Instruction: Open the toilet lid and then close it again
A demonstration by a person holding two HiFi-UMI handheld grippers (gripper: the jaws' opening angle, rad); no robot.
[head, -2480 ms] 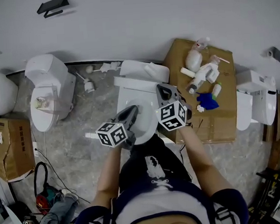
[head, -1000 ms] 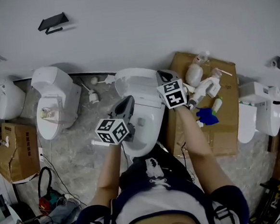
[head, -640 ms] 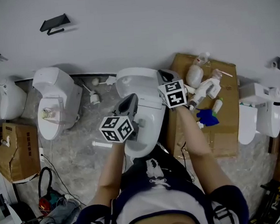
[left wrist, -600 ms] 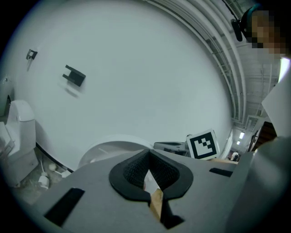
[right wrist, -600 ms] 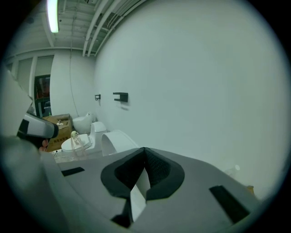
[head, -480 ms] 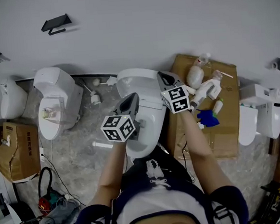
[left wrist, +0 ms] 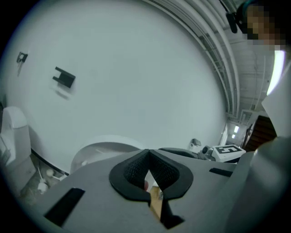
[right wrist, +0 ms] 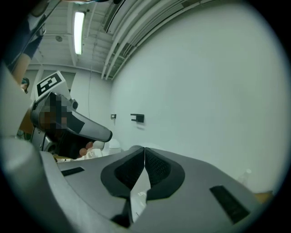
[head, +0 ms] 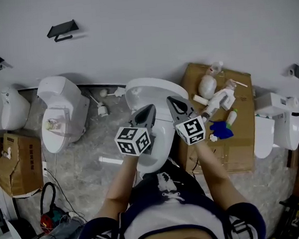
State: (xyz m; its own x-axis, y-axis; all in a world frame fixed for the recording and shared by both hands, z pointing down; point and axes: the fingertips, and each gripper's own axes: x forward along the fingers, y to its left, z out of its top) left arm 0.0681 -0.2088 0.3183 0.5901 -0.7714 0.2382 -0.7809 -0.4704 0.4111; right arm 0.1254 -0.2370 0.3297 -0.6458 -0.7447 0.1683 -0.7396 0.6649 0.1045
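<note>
- Three toilets stand along the white wall (head: pixel 183 26). The task's toilet (head: pixel 148 162) is the middle one, straight ahead of the person, between a second toilet (head: pixel 61 113) on the left and a cardboard sheet (head: pixel 243 129) on the right.
- Its lid (head: pixel 152 90) appears raised, leaning back toward the wall, with the bowl open below it.
- I judge the lid to be a stiff, smooth plastic shell: fairly light, slippery to hard pads, and swinging only on its rear hinge. The best hold is the free top edge, farthest from the hinge. It should be eased down, since a dropped lid slams.
- The left gripper (head: pixel 149 109) and the right gripper (head: pixel 173 101) hover side by side above the bowl, just short of the lid and not touching it.
- Both pairs of jaws are pressed together with nothing between them.
- The head view alone shows the bowl, both grippers from above and the clutter on the cardboard.
- The left gripper view alone shows the lid's (left wrist: pixel 104 145) hollow inner face rising behind its own gripper (left wrist: pixel 148 154), with the right gripper (left wrist: pixel 193 152) alongside.
- The right gripper view shows its own meeting tips (right wrist: pixel 144 150), the left gripper (right wrist: pixel 91 129) beside it and a ceiling lamp (right wrist: pixel 79 32), but almost nothing of the toilet.
- A small black bracket (head: pixel 62 30) on the wall appears in all three views.
</note>
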